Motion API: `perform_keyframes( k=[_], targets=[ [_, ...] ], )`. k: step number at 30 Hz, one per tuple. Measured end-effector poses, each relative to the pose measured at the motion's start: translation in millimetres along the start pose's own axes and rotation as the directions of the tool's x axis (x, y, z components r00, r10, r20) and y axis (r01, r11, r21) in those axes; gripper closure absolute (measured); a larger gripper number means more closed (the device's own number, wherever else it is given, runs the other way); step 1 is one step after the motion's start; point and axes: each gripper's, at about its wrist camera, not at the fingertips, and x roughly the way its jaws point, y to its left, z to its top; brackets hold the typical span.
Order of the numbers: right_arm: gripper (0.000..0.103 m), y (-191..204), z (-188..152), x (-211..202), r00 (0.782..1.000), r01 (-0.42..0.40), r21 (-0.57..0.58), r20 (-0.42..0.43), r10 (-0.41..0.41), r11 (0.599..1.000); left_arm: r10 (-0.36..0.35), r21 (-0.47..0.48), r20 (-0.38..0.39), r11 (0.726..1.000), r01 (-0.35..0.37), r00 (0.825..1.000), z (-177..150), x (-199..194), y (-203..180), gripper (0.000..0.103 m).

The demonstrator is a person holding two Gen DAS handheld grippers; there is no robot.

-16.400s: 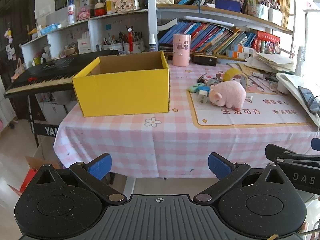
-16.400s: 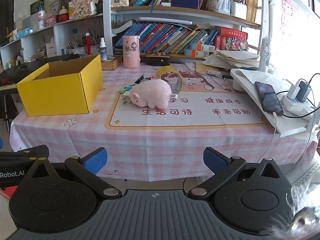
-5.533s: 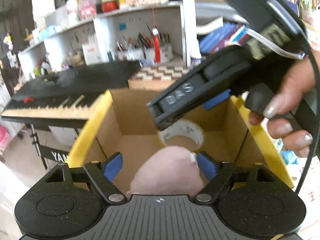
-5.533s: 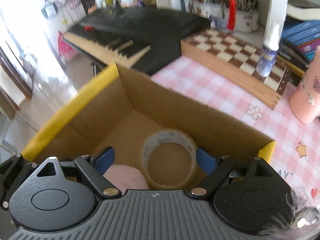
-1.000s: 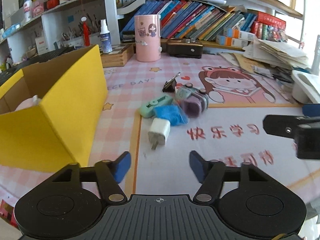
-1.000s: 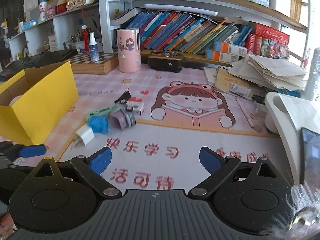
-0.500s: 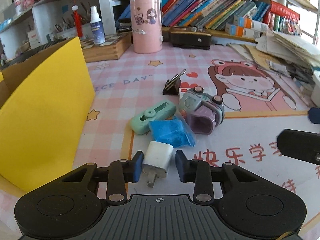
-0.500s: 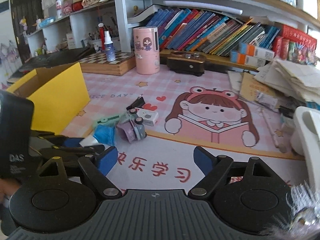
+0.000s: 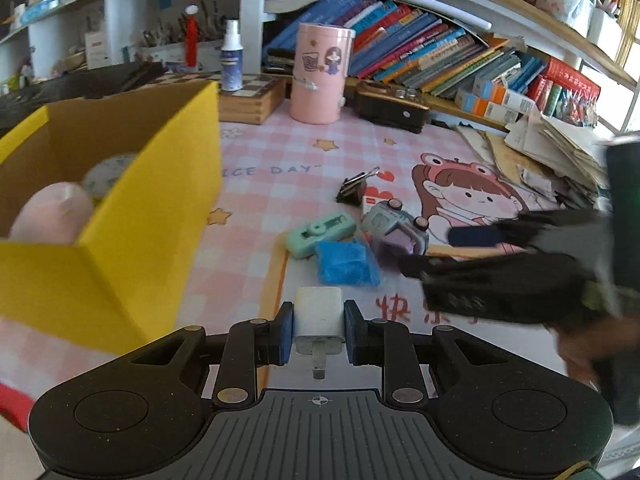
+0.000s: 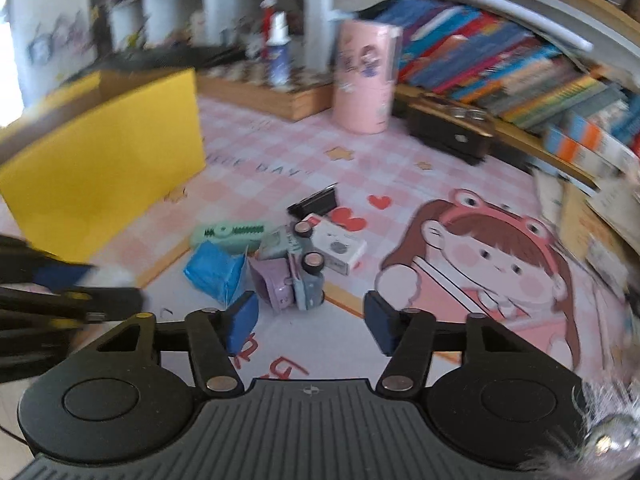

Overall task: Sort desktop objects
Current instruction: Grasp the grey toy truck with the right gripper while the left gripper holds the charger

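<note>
Left wrist view: the left tongs are clamped on a white charger plug, held by its two flat sides, metal prongs pointing back toward the camera.
Charger position: it is gripped between the blue pads, lifted just clear of the pink checked worktop.
Box direction: the yellow cardboard box is seen ahead and to the left of the left tongs, its open top higher than the plug; a pink plush toy already lies inside.
Key relation: the box's near wall stands between the plug and the opening, so a lift followed by a leftward carry is judged necessary.
Right wrist view: the right tongs are closing, with nothing yet pressed between the pads.
Toy car direction: a purple and grey toy car lies just ahead of the right tongs, slightly left of centre, tipped on its side.
Neighbours: a blue packet touches the left pad's side; a green comb-like item and a small white box lie just beyond.
Nearer hand: the right tongs are judged nearer the car; the left are occupied.
</note>
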Motion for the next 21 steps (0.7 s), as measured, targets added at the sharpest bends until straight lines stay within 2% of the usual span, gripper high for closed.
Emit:
perform_keyframes(
  k=[9, 12, 16, 21],
  targets=[
    [0.052, 7, 14, 42, 0.999, -0.053, -0.128, -0.008, 0.052, 0.99, 0.039, -0.075, 0.01, 0.996, -0.038, 0.999, -10, -26, 14, 0.079],
    [0.059, 6, 16, 51, 0.997, -0.08, -0.111, -0.02, 0.078, 0.991, 0.041, -0.082, 0.02, 0.996, -0.039, 0.999, -12, -32, 14, 0.079],
    [0.06, 5, 16, 49, 0.997, -0.082, -0.081, -0.018, 0.081, 0.993, 0.038, -0.087, 0.028, 0.996, -0.036, 0.999, -14, -37, 13, 0.079],
    [0.061, 4, 12, 24, 0.998, -0.06, -0.028, 0.009, 0.06, 0.998, 0.045, -0.114, 0.038, 0.993, -0.04, 0.998, -18, -42, 17, 0.079]
  ],
)
